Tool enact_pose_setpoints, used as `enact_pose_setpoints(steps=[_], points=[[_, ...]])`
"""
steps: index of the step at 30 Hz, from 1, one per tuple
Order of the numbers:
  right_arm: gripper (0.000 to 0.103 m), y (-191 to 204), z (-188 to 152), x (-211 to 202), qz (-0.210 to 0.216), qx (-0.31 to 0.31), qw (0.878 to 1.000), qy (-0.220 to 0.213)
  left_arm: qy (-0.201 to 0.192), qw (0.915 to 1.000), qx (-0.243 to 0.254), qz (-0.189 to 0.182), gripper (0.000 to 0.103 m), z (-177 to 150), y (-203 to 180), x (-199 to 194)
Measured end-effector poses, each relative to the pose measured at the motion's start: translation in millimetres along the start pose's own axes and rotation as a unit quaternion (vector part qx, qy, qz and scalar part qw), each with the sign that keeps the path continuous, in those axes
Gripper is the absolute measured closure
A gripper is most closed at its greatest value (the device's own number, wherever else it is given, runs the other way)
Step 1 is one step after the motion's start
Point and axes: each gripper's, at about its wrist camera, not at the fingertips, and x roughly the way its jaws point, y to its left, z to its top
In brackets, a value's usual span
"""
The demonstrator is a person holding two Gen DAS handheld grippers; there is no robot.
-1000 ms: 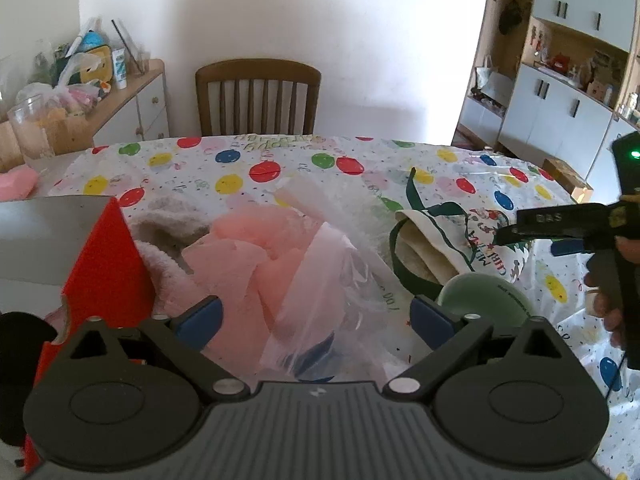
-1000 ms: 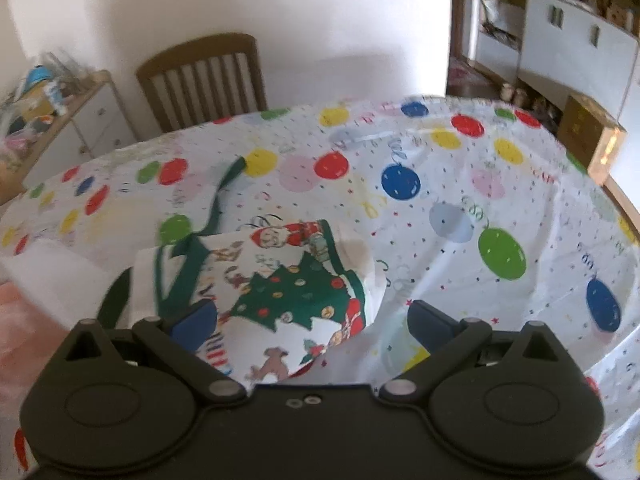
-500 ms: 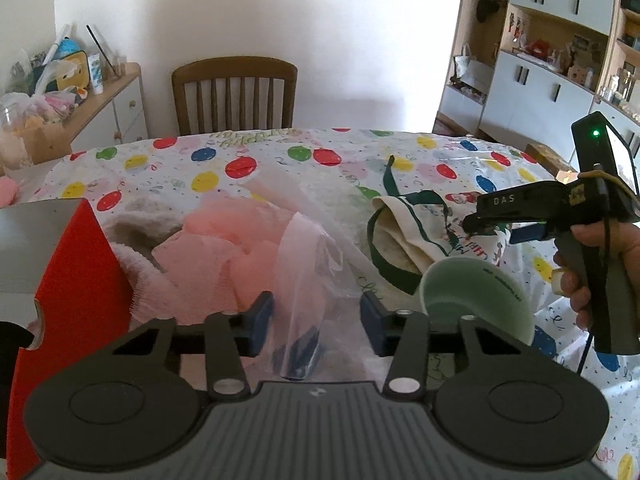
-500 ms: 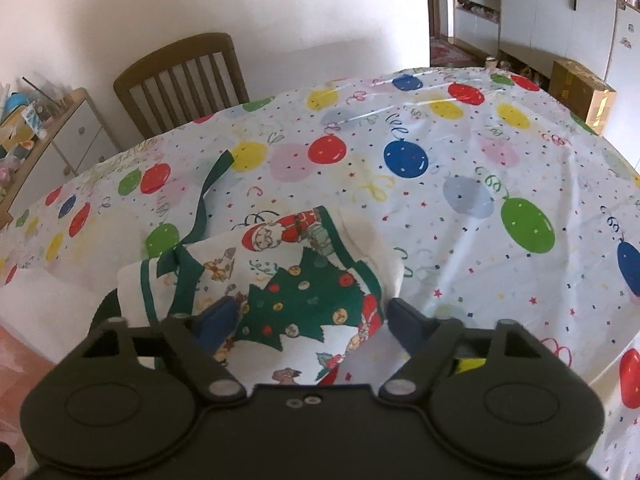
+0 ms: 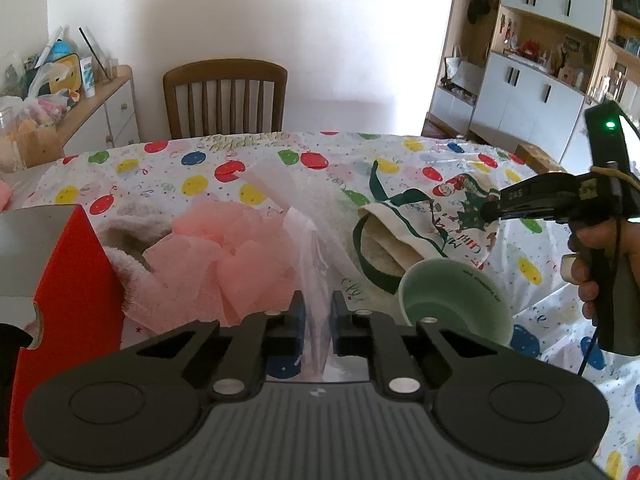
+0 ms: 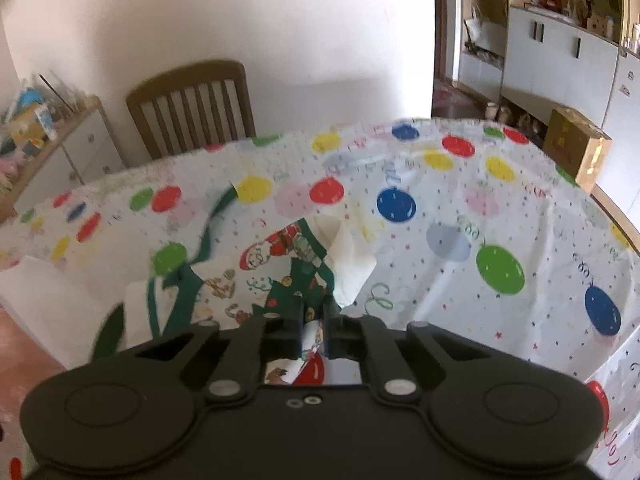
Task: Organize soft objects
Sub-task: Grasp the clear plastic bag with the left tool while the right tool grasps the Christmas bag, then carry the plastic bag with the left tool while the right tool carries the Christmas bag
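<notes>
My left gripper (image 5: 318,320) is shut on a fold of the clear plastic bag (image 5: 316,248), which rises crumpled in front of it. A pink mesh sponge (image 5: 224,256) lies just left of the bag, against a cream fluffy item (image 5: 120,236). A Christmas-print cloth bag (image 5: 436,220) with green handles lies to the right. My right gripper (image 6: 314,316) has its jaws closing, and its pads pinch the Christmas bag's (image 6: 224,284) cloth, pulling it up into a peak. In the left wrist view a hand holds the right gripper (image 5: 486,211) at that bag's far side.
A green cup (image 5: 452,304) lies on its side by the cloth bag's mouth. A red box (image 5: 76,304) stands at the left. The table wears a balloon-print cloth (image 6: 440,216). A wooden chair (image 5: 224,96) stands behind it, a cluttered sideboard (image 5: 100,120) at the left.
Both grippers went from wide open to closed: the left onto the plastic bag, the right onto the Christmas bag. That bag's cloth now stands raised off the table.
</notes>
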Motion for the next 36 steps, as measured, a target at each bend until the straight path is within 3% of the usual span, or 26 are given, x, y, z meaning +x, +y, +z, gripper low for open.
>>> enact_pose_setpoints(steps=[20, 30, 36], points=[[0.099, -23.0, 40.7, -131.9, 0.063, 0.024, 0.988, -0.140, -0.053, 0.9975, -0.033, -0.033, 0.094, 24.7, 13.5, -56.8], [0.099, -16.1, 51.5, -204.0, 0.113, 0.014, 0.977, -0.181, -0.070, 0.9940, -0.067, -0.050, 0.094, 31.4, 30.2, -98.7], [0.099, -5.2, 50.3, -234.7, 0.156, 0.013, 0.971, -0.178, -0.072, 0.9922, -0.086, -0.053, 0.094, 33.5, 45.9, -125.3]])
